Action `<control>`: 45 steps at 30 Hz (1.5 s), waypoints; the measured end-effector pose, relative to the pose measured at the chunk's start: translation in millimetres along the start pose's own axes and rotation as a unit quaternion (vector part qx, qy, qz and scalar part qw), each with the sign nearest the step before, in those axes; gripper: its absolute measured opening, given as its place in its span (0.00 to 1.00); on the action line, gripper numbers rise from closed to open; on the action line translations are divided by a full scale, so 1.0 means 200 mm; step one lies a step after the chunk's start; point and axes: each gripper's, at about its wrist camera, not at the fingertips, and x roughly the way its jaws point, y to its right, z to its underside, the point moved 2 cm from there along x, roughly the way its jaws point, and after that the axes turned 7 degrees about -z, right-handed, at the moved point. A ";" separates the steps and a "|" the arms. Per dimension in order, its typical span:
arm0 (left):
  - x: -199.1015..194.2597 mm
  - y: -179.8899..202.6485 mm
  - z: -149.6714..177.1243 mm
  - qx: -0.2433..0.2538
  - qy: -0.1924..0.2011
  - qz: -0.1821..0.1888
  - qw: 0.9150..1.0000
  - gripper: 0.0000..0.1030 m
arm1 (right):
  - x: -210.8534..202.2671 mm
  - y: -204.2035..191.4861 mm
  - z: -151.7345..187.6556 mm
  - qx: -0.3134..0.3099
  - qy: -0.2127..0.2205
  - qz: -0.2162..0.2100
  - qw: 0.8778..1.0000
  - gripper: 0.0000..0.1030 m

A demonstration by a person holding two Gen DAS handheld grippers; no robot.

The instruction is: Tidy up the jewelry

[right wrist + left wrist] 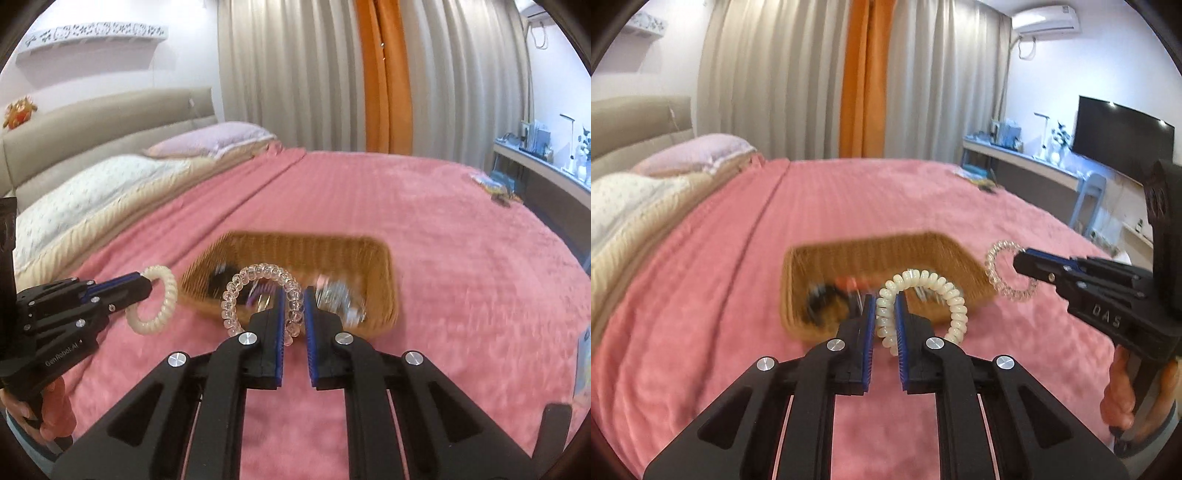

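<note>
Two coil bands are in your grip: your left gripper (885, 306) pinches the cream spiral band (925, 295), and your right gripper (294, 299) clamps the clear spiral band (258, 291). Both hang just in front of the wicker basket (384, 266) on the pink bedspread (443, 229).

The wicker basket (945, 254) is smeared by motion blur in both views, and its contents cannot be told apart: a dark lump (822, 299), something orange-red (849, 283) and a silvery tangle (341, 297) stay unnamed. The left gripper (885, 304) covers part of the basket's near wall and one stretch of the cream spiral hair tie (955, 299). The right gripper (294, 295) hides a stretch of the clear spiral hair tie (236, 286). Small items (496, 190) at the far edge of the pink bedspread (849, 206) are too small to identify. The hand (1119, 398) is cut off by the picture's rim.
</note>
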 end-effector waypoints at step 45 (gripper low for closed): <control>0.20 -0.06 -0.14 -0.021 0.041 -0.032 0.998 0.92 | 0.34 0.23 -0.04 0.077 -0.076 -0.012 0.994 0.63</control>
